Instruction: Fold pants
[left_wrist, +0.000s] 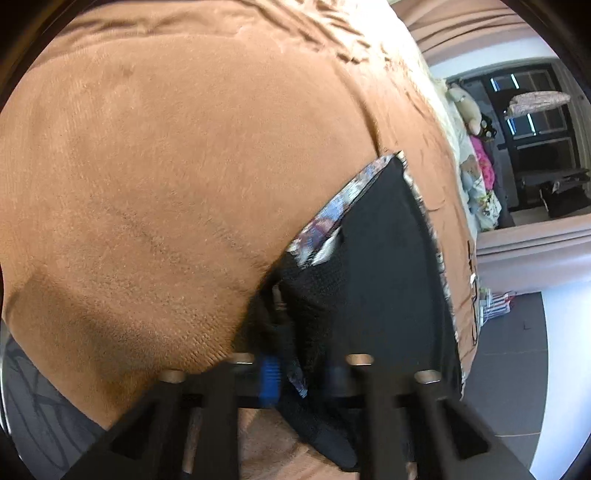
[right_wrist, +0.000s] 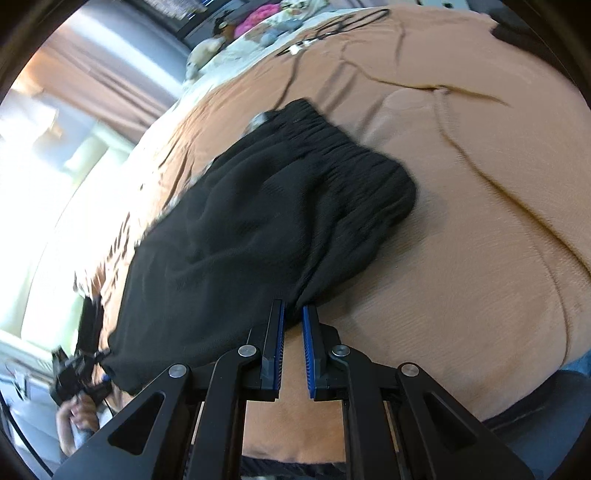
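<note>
Pants (right_wrist: 258, 229) are lying across an orange blanket (right_wrist: 480, 240) on the bed, black and rumpled, with the gathered waistband (right_wrist: 351, 155) at the far end. The right gripper (right_wrist: 293, 314) is pinching a fold of the near edge between its 2 blue pads. The left gripper (left_wrist: 299, 373) is clamping another bunch of the black cloth, its fingers blurred.

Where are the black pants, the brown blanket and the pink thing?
black pants (right_wrist: 258, 229): right wrist view, middle of the cloth
brown blanket (left_wrist: 177, 184): left wrist view, bare middle
pink thing (left_wrist: 484, 167): left wrist view, its middle
</note>
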